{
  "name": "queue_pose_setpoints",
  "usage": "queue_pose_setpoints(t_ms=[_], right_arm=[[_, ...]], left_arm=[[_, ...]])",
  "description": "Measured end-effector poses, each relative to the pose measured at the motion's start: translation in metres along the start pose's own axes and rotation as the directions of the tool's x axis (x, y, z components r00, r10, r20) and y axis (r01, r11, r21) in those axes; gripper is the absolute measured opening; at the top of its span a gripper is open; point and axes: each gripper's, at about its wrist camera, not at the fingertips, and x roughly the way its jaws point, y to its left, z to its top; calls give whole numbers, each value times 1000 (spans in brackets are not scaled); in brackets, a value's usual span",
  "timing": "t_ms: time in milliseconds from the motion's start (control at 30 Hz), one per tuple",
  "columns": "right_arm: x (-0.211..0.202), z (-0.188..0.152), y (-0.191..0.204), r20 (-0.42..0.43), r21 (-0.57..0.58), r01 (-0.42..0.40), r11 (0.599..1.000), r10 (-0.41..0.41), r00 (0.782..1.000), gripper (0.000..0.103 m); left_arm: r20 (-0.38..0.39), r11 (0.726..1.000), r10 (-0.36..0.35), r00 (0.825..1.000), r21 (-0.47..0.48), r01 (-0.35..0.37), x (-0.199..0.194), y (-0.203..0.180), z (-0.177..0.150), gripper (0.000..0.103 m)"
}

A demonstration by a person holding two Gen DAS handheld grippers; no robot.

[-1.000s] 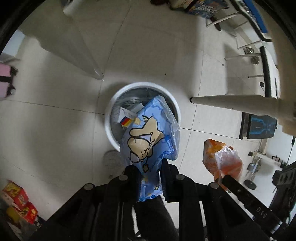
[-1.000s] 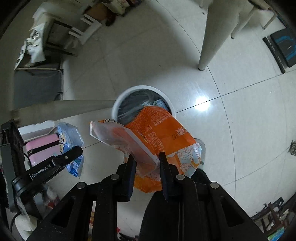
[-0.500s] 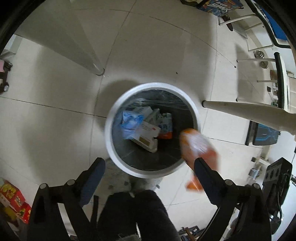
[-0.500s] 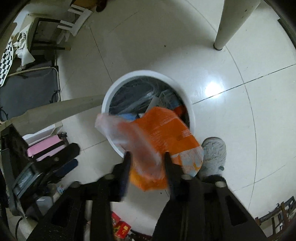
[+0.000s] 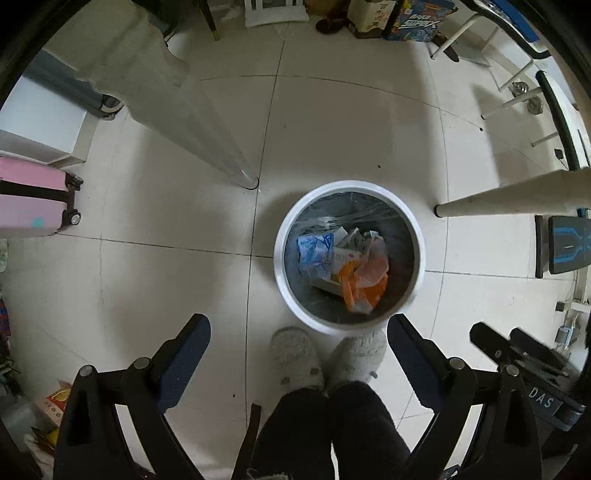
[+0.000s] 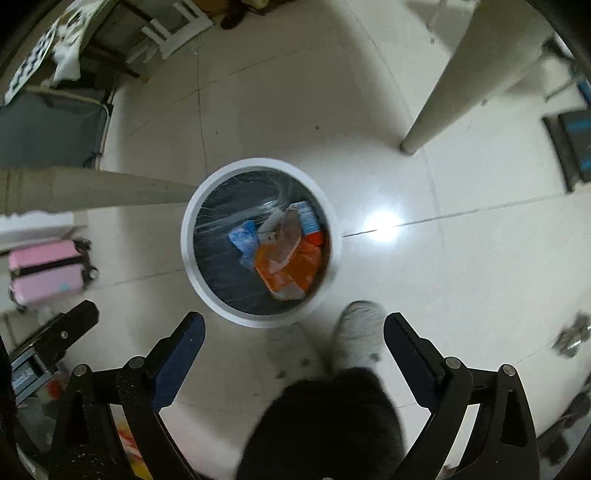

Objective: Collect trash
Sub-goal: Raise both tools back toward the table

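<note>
A round white trash bin (image 5: 284, 273) with a dark liner stands on the tiled floor; it also shows in the right wrist view (image 6: 190, 266). Inside lie an orange snack bag (image 5: 364, 288), a blue bag (image 5: 314, 253) and several other wrappers; the orange bag (image 6: 291, 269) and blue bag (image 6: 243, 240) show in the right wrist view too. My left gripper (image 5: 297, 332) is open and empty, high above the bin's near side. My right gripper (image 6: 293, 326) is open and empty above the bin's near rim.
The person's slippered feet (image 5: 295, 356) stand just in front of the bin. Table legs (image 5: 207, 125) (image 5: 509, 199) rise on either side of it. A pink suitcase (image 5: 31, 199) lies at the left. Boxes and chair legs (image 5: 406, 18) are at the far wall.
Both grippers opened and let go: the blue bag left the left gripper first, then the orange bag left the right. Both bags now lie in the bin, and both grippers have risen.
</note>
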Motion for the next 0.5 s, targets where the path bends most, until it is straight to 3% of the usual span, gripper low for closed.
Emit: queue_pose_setpoints(t_ms=[500], right_arm=[[-185, -56, 30, 61, -65, 30, 997, -26, 998, 98]], left_arm=[[54, 1000, -2, 999, 23, 1, -149, -3, -54, 98]])
